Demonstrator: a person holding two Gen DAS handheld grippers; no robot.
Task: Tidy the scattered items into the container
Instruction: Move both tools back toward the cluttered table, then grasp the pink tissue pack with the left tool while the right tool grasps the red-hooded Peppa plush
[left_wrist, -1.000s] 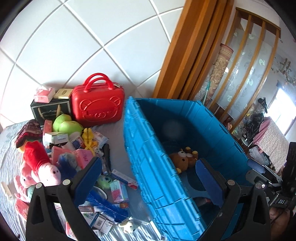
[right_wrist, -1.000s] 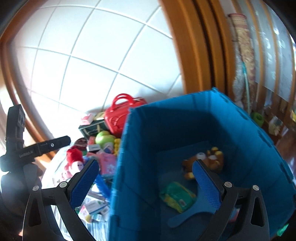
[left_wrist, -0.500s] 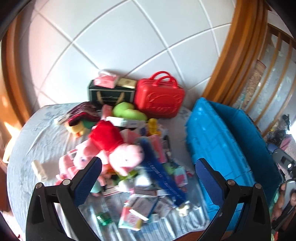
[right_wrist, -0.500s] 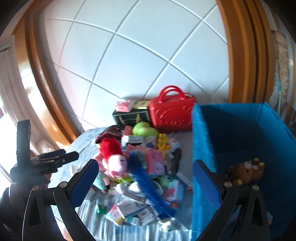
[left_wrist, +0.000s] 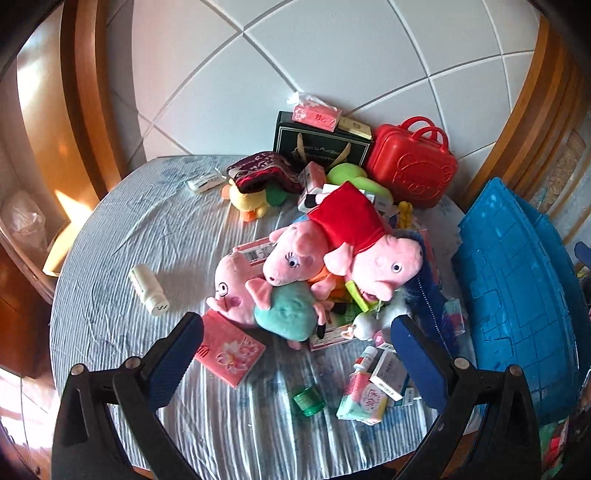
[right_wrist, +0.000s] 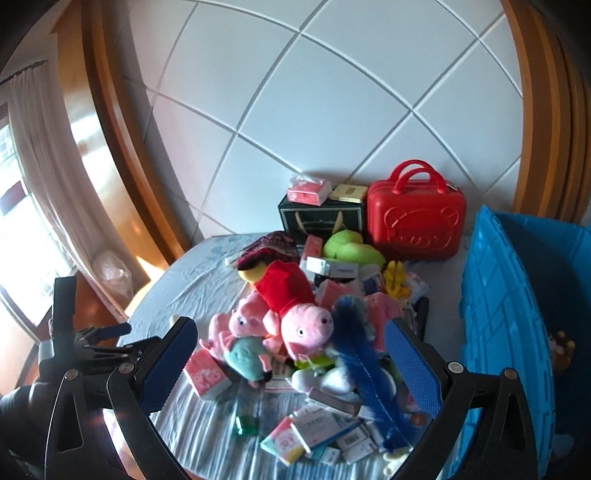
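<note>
A pile of items lies on a round table with a striped cloth (left_wrist: 155, 236). Pink pig plush toys (left_wrist: 332, 251) (right_wrist: 291, 317) lie in the middle. A pink tissue pack (left_wrist: 229, 349), a white bottle (left_wrist: 147, 286), a green jar (left_wrist: 308, 400) and several small boxes (left_wrist: 373, 387) lie around them. A blue crate (left_wrist: 517, 314) (right_wrist: 517, 314) stands at the right, with a brown teddy (right_wrist: 559, 350) inside. My left gripper (left_wrist: 295, 354) is open and empty above the near pile. My right gripper (right_wrist: 288, 358) is open and empty, further back.
A red toy suitcase (left_wrist: 413, 166) and a dark gift bag (left_wrist: 321, 144) stand against the tiled wall. A green plush (right_wrist: 347, 251), a yellow duck (left_wrist: 251, 201) and a blue feathery duster (right_wrist: 365, 365) lie in the pile. The left gripper's body (right_wrist: 85, 339) shows at the right wrist view's left.
Both grippers have swung left from over the blue crate to face the pile on the table. Both stayed open and empty.
</note>
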